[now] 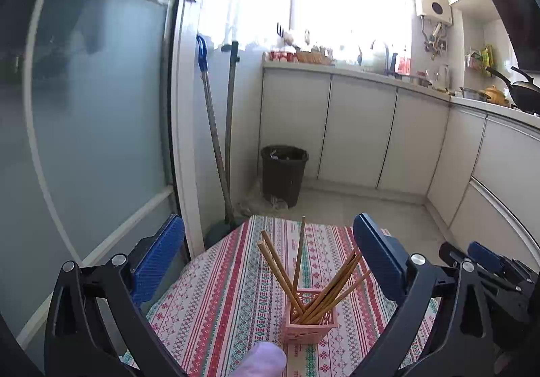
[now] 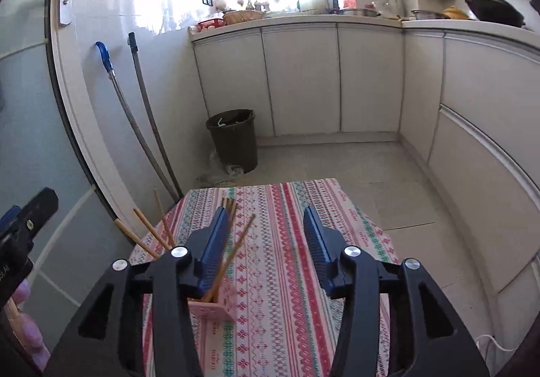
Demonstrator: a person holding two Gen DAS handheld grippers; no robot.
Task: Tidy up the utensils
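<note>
While both jaws gape empty, chopsticks (image 1: pixel 305 279) in pink holder (image 1: pixel 310 318), patterned tablecloth (image 1: pixel 236 292), bin (image 1: pixel 284 174) beyond.

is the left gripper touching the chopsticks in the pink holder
Apart. The left wrist view shows the left gripper wide open, clear tablecloth between each pad and the chopsticks in the pink holder.

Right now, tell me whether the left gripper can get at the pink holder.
Probably yes. The left gripper is open, the holder stands between its fingers, and only the chopsticks fan out above.
</note>
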